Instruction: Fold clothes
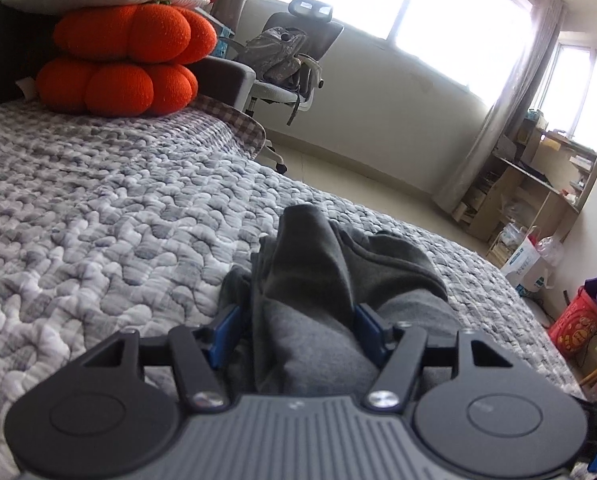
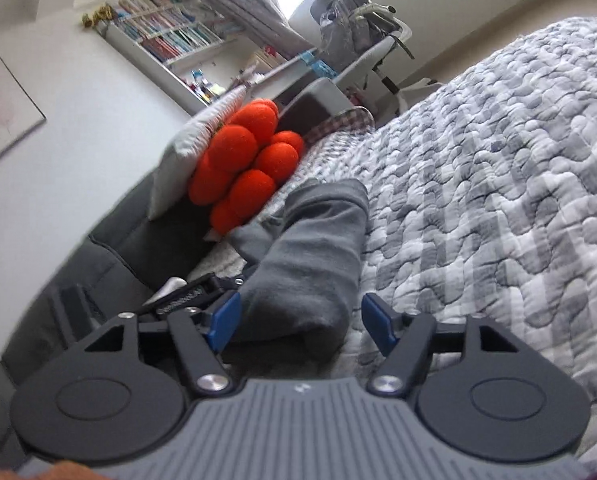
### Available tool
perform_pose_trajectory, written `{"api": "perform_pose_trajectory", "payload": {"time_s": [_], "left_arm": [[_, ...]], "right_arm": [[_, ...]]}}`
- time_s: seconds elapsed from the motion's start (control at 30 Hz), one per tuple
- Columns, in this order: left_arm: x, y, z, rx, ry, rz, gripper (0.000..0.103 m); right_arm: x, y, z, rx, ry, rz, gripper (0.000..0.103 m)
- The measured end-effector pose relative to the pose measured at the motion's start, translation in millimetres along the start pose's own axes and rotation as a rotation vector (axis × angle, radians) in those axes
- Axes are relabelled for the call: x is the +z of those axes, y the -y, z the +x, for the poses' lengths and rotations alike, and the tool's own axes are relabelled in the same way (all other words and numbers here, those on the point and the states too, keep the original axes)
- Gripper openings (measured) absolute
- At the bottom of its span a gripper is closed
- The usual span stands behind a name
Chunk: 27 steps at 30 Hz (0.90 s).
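Observation:
A grey garment (image 1: 310,272) lies bunched in thick folds on the quilted grey-and-white bedspread (image 1: 98,200). My left gripper (image 1: 297,330) straddles it. One fold rises between the blue pads (image 1: 227,330), and a small gap shows at the left pad, so the jaws stand open. In the right wrist view the garment (image 2: 318,240) is a rolled grey bundle running away from me. My right gripper (image 2: 302,320) is open around its near end. The right pad (image 2: 378,322) is clear of the cloth, with bedspread (image 2: 498,160) showing in the gap.
Two orange cushions (image 1: 126,60) under a white pillow sit at the head of the bed, also seen as cushions (image 2: 242,168). An office chair (image 1: 294,60) with a backpack stands beyond the bed. Shelves (image 1: 538,184) and bags (image 1: 578,320) line the floor on the right. A black object (image 2: 194,292) lies left of the bundle.

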State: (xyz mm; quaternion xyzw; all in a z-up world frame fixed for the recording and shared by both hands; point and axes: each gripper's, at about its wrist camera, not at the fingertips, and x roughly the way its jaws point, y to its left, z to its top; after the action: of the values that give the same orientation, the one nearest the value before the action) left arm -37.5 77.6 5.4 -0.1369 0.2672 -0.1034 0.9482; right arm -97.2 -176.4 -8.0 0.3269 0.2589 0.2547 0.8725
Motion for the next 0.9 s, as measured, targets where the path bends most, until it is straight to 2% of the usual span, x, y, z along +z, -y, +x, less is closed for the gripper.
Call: {"api": "perform_pose_trajectory", "payload": {"time_s": [0.13, 0.17, 0.3, 0.37, 0.5, 0.7, 0.9], "left_arm": [[-4.7, 2.5, -8.2, 0.022, 0.013, 0.041, 0.065], [-5.2, 1.8, -9.6, 0.029, 0.012, 0.045, 0.068], [-4.5, -5.2, -9.2, 0.014, 0.003, 0.024, 0.069], [-4.7, -4.2, -9.0, 0.018, 0.006, 0.03, 0.069], [-4.8, -5.6, -8.8, 0.011, 0.007, 0.021, 0.069], [-6.4, -4.4, -9.6, 0.013, 0.011, 0.023, 0.069], [-7.8, -3.6, -9.9, 0.014, 0.016, 0.026, 0.069]], "right_arm": [[0.2, -3.8, 4.0, -0.03, 0.001, -0.011, 0.071], [0.5, -3.8, 4.5, -0.032, 0.003, -0.009, 0.071], [3.1, -2.4, 5.1, -0.043, 0.015, 0.021, 0.071], [5.6, 0.6, 4.1, -0.027, 0.021, 0.052, 0.072], [10.5, 6.0, 2.4, 0.001, 0.031, 0.108, 0.079], [10.8, -2.1, 10.4, -0.054, 0.011, 0.071, 0.08], [12.8, -12.3, 27.1, -0.149, -0.014, 0.035, 0.08]]}}
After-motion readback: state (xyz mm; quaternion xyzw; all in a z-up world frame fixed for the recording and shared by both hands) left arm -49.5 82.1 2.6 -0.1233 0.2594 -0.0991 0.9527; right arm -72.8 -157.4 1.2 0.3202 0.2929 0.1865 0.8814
